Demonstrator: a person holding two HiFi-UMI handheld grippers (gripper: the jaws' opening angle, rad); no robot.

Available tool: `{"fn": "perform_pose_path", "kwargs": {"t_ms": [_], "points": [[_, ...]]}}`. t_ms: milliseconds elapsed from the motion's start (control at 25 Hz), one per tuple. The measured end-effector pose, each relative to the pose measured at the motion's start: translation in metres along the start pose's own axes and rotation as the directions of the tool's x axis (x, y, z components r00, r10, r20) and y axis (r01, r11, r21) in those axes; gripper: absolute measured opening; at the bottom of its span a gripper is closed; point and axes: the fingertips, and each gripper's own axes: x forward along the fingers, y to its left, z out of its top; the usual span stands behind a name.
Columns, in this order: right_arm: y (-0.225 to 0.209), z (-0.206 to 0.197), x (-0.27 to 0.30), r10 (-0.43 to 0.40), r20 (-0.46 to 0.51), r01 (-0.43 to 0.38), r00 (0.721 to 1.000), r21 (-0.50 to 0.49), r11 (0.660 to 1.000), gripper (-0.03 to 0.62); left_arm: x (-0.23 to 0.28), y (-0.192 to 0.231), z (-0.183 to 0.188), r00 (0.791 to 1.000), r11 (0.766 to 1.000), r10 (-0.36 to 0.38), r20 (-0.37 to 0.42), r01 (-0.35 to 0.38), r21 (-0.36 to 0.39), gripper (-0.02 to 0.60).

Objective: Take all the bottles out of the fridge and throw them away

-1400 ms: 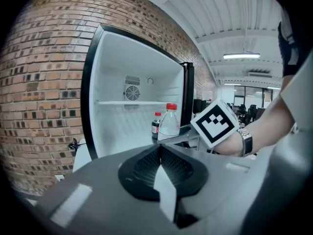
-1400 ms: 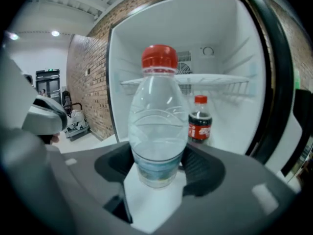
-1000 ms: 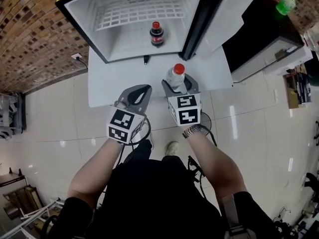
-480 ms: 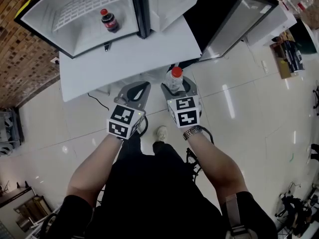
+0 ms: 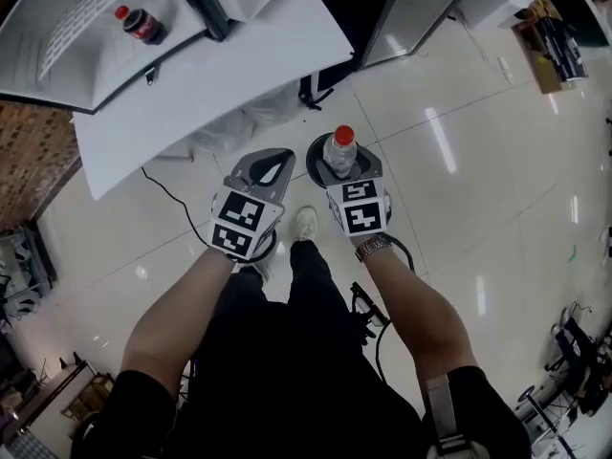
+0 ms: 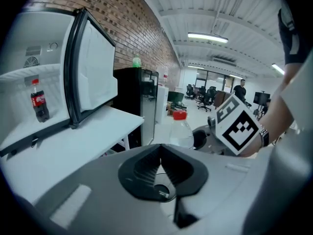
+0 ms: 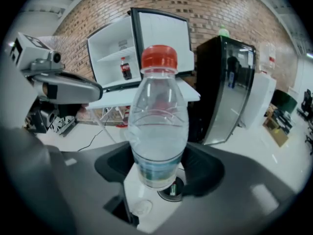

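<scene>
My right gripper (image 5: 340,165) is shut on a clear water bottle (image 5: 338,150) with a red cap, gripped low on its body and held upright over the tiled floor. In the right gripper view the bottle (image 7: 157,131) fills the centre between the jaws of the right gripper (image 7: 159,177). My left gripper (image 5: 271,167) hangs beside it, shut with nothing in it; its tips meet in the left gripper view (image 6: 160,148). A cola bottle (image 5: 143,25) still stands inside the open white fridge (image 5: 57,60), far off at the upper left.
The fridge sits on a white table (image 5: 229,70) with a black bag (image 5: 312,89) and a cable beneath it. A black cabinet (image 7: 225,82) with a green bottle (image 7: 223,31) on top stands to the right. A dark round rim (image 5: 314,161) shows under the held bottle.
Both grippers have swung away from the table and sunk over the open floor, the water bottle staying in the right one. The fridge has slid to the upper left of the head view.
</scene>
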Motion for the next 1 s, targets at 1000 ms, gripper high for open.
{"fn": "perform_pose_path", "kwargs": {"t_ms": [1000], "points": [[-0.05,-0.247,0.178,0.062,-0.406,0.012,0.912,0.178,0.984,0.293,0.141,-0.022,-0.155,0.934,0.972,-0.227,-0.277,0.233,-0.011,0.004]]}}
